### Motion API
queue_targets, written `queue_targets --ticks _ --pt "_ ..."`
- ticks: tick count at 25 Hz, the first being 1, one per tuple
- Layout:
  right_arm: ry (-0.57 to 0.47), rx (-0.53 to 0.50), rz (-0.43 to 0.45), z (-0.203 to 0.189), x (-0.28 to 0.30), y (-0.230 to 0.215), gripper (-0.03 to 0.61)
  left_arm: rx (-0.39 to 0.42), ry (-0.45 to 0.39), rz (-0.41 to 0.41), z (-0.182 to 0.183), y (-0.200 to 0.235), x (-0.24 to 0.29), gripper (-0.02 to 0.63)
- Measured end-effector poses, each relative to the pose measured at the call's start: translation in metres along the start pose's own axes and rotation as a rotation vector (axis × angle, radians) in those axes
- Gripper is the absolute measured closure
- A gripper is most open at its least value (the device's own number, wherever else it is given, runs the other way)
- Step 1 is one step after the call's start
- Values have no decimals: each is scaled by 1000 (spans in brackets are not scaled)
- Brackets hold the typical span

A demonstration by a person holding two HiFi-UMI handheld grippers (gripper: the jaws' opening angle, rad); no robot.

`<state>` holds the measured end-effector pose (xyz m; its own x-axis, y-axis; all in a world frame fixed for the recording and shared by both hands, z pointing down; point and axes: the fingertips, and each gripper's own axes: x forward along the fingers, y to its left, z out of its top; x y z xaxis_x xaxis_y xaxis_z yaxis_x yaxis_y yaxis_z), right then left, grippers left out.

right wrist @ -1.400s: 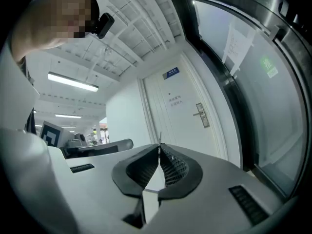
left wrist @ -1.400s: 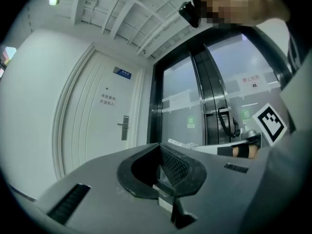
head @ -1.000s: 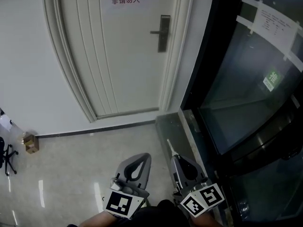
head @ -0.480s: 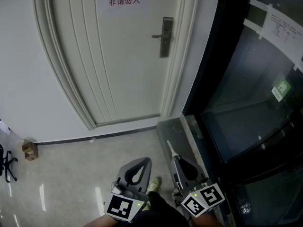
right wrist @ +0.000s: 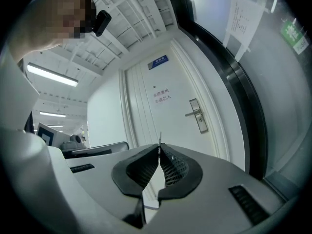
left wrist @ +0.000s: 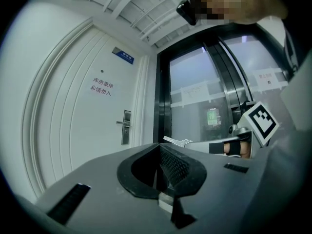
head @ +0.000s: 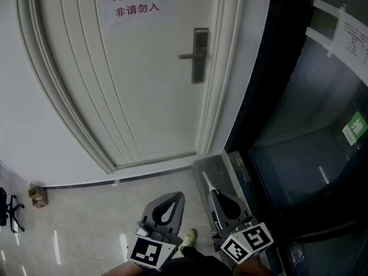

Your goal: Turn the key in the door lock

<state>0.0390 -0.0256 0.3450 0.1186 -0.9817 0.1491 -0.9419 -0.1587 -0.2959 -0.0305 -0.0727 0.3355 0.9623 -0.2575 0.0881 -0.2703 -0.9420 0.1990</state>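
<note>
The white door (head: pixel 144 79) has a metal lock plate with a lever handle (head: pixel 199 55) on its right side, well ahead of both grippers. My right gripper (head: pixel 213 193) is shut on a silver key (head: pixel 206 180) whose blade sticks out forward. In the right gripper view the key's thin blade (right wrist: pixel 160 138) rises from the shut jaws (right wrist: pixel 159 147), below and left of the lock plate (right wrist: pixel 199 116). My left gripper (head: pixel 174 194) is shut on nothing. In the left gripper view its jaws (left wrist: pixel 158 146) are pressed together, with the key (left wrist: pixel 176 141) to their right and the lock (left wrist: pixel 126 127) far off.
A black-framed glass partition (head: pixel 310 125) with taped papers and a green sign (head: pixel 355 128) runs along the right. A sign with red characters (head: pixel 136 2) hangs on the door. A small cardboard box (head: pixel 38 195) and a chair base (head: pixel 7 211) sit at the left on the tiled floor.
The door and its lock have grown larger and slid lower in the head view as the person comes closer. Both grippers keep their pose, with the key still held.
</note>
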Motion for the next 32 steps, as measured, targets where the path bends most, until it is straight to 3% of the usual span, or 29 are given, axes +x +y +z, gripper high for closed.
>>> queue_targets --ticks 15,27,29,32 --pt "-10 -27 8 35 82 -75 558 7 -18 -12 20 42 119 609" --pt "-6 -119 -61 51 195 -140 558 3 -27 -83 27 118 230 609" --pt "-34 -137 -81 44 155 -131 558 21 -43 -110 19 84 205 609" --pt "-148 -174 -127 21 30 -97 558 103 -95 -177 -3 -16 119 609"
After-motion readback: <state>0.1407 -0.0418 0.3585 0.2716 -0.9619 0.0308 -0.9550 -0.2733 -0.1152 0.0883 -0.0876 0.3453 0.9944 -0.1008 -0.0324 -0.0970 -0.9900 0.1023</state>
